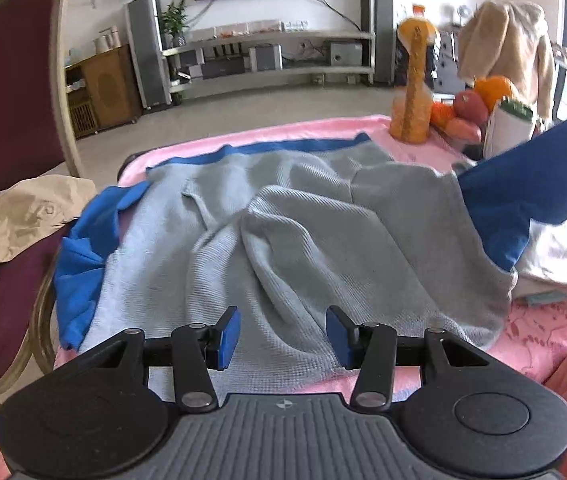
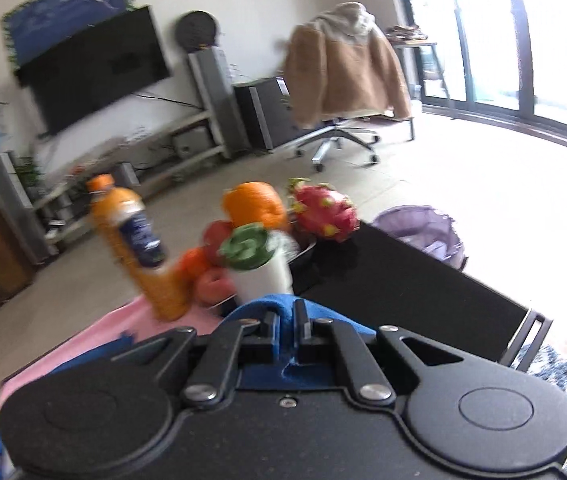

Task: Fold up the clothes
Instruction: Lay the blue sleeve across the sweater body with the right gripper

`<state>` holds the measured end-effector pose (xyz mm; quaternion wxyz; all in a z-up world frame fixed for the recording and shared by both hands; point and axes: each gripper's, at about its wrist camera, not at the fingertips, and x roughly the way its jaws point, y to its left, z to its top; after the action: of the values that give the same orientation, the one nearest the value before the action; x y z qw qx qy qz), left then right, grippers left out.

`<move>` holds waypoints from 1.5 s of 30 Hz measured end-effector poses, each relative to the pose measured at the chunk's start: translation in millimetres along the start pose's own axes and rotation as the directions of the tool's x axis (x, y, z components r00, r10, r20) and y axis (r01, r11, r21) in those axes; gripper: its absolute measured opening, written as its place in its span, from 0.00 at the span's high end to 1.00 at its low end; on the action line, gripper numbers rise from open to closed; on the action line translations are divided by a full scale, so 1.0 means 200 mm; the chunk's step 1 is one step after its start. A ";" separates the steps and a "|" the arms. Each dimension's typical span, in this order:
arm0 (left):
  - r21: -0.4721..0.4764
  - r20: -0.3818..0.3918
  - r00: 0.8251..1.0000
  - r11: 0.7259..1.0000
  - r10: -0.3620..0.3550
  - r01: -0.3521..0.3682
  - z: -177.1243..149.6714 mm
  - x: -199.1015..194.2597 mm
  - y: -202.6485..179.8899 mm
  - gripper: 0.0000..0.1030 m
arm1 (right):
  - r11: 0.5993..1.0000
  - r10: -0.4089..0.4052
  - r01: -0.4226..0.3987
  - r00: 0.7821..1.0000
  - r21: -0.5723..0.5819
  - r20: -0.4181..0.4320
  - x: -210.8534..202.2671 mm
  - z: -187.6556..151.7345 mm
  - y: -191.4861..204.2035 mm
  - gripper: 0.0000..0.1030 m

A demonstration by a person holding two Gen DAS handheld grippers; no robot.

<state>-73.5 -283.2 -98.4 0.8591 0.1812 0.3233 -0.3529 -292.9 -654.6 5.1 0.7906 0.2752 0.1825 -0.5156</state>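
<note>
With our right gripper (image 2: 286,330) clamped on the blue sleeve (image 1: 523,184) and our left gripper (image 1: 283,338) hovering open over the grey sweater (image 1: 283,232) on the pink blanket (image 1: 531,344), swinging wide could topple the juice bottle (image 2: 135,240).

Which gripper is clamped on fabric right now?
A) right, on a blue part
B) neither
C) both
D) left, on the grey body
A: the right gripper is shut on blue fabric, while the left gripper hangs open over the grey garment, gripping nothing.
</note>
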 end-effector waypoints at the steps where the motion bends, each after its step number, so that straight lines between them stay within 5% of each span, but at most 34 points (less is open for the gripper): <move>1: 0.011 -0.009 1.000 1.000 0.003 -0.003 0.01 0.02 -0.02 0.54 | 1.000 -0.024 0.024 1.000 0.000 -0.002 0.10 0.03 0.01 0.94; 9: 0.098 -0.076 0.997 0.995 0.024 -0.016 0.04 0.20 -0.14 0.54 | 0.988 -0.124 0.133 0.985 0.074 -0.116 0.89 0.14 0.07 0.93; 11: 0.108 -0.091 0.996 0.994 0.022 -0.012 0.05 0.24 -0.16 0.54 | 0.985 -0.100 0.122 0.980 0.125 -0.171 1.06 0.13 0.05 0.79; 13: 0.109 -0.099 0.995 0.994 0.012 -0.001 0.05 0.27 -0.17 0.54 | 0.975 -0.077 0.107 0.985 0.194 -0.156 1.06 0.12 0.02 0.48; 14: 0.107 -0.100 0.995 0.994 0.007 0.004 0.05 0.27 -0.18 0.54 | 0.969 -0.066 0.098 0.987 0.229 -0.147 1.06 0.12 0.00 0.43; 20: 0.085 -0.089 0.996 0.996 -0.023 0.031 0.03 0.22 -0.17 0.54 | 0.978 -0.016 0.047 0.988 0.203 -0.153 0.83 0.11 -0.09 0.34; 27: 0.041 -0.055 0.998 0.998 -0.038 0.040 0.01 0.09 -0.09 0.54 | 0.948 0.087 -0.004 0.965 0.318 -0.247 0.71 0.01 -0.28 0.38; 29: 0.033 -0.063 0.998 0.999 -0.026 0.028 -0.01 0.08 -0.07 0.54 | 0.936 0.110 -0.009 0.957 0.352 -0.269 0.71 -0.03 -0.32 0.54; 35: 0.033 -0.101 0.994 0.999 0.030 -0.027 0.00 0.14 -0.06 0.54 | 0.866 0.143 0.017 0.950 0.500 -0.279 0.93 -0.13 -0.48 0.79; 45: 0.105 -0.170 0.984 0.994 0.050 -0.032 0.03 0.33 -0.19 0.54 | 0.819 0.212 0.039 0.907 0.573 -0.365 1.41 -0.25 -0.52 0.75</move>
<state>-62.3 -344.3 -142.3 0.8247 0.2613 0.3741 -0.3342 -275.4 -858.2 -222.3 0.6388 0.6084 0.1704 -0.4390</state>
